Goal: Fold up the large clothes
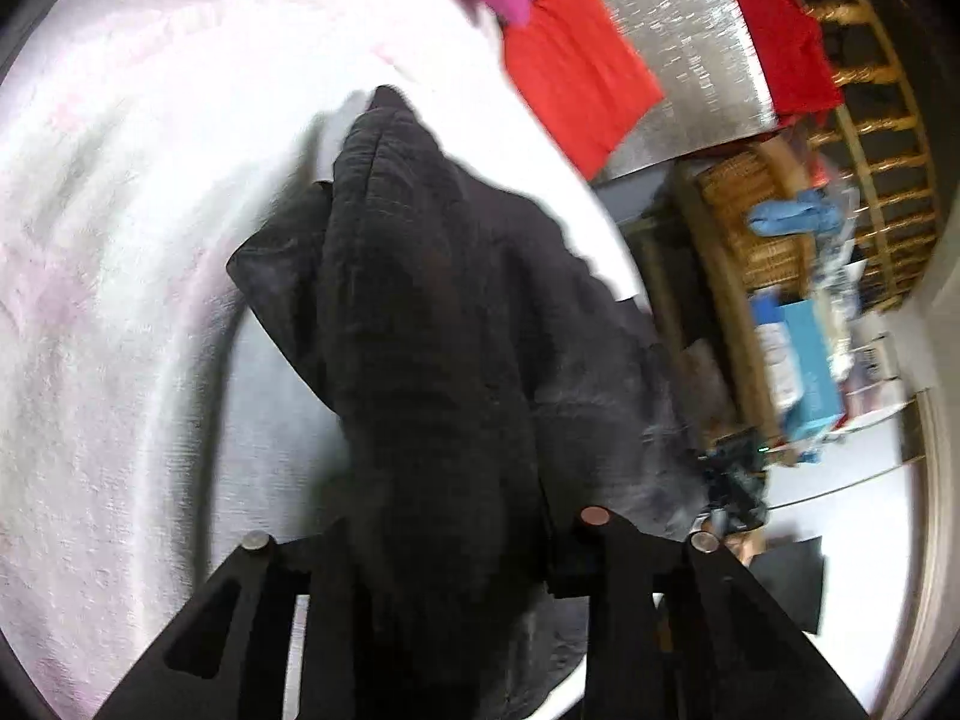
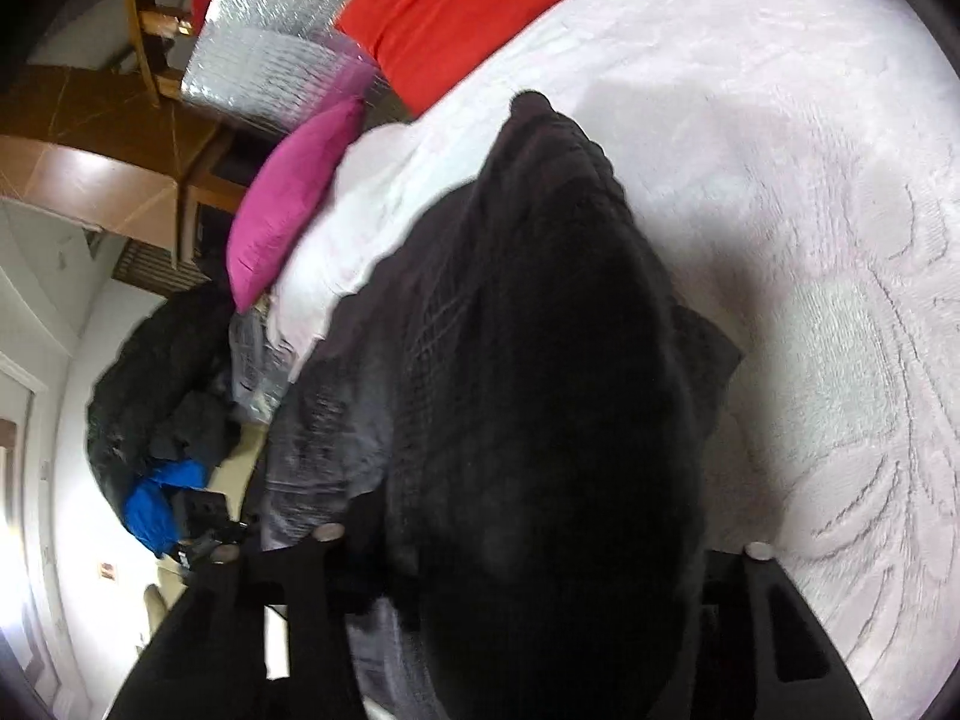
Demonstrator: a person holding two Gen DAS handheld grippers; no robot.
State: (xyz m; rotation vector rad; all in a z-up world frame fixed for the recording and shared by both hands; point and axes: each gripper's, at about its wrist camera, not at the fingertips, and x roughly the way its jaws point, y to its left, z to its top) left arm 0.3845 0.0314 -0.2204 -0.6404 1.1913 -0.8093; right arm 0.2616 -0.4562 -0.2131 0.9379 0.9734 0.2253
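Both jaws pinch the dark garment [image 1: 420,312] over the bed [image 1: 120,240]; I'd keep hands level, pulling it taut

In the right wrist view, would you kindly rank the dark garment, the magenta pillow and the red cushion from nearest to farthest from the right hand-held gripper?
1. Dark garment: bunched between the fingers of the right hand-held gripper, draped over the white bedspread.
2. Magenta pillow: left of the garment, at the bed's edge.
3. Red cushion: farthest, top centre, against the silver panel.
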